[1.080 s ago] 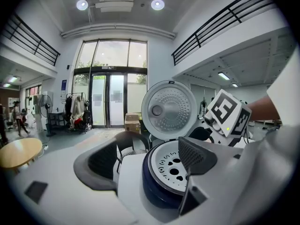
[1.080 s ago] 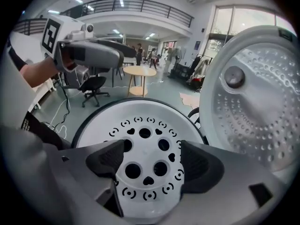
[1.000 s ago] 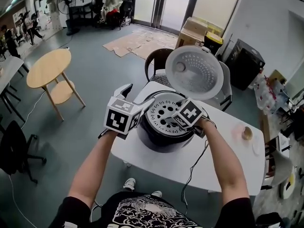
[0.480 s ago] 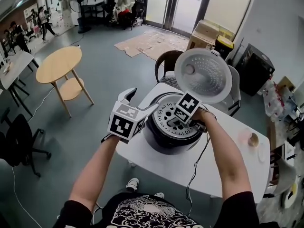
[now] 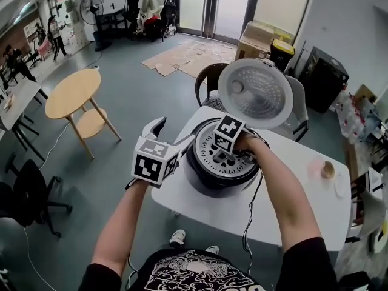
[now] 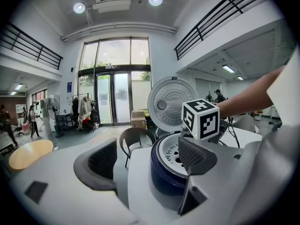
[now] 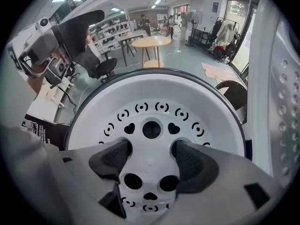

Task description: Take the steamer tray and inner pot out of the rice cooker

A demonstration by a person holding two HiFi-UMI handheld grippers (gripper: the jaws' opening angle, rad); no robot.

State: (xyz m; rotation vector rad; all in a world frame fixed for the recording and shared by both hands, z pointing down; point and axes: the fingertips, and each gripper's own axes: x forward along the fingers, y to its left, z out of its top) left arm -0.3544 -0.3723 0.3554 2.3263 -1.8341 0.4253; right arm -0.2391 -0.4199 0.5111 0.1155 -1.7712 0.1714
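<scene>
The steamer tray (image 7: pixel 159 90) looks like matt white plastic; the rice cooker (image 5: pixel 209 180) body is glossy dark, its lid (image 5: pixel 254 93) liner dimpled metal.

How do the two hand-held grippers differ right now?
The right hand-held gripper points steeply down into the open rice cooker; the left hand-held gripper points roughly level beside it. The right one's jaws straddle the middle of the white steamer tray and have just been closing, without gripping it yet; the left one's jaws have nothing between them. Both are open.
</scene>
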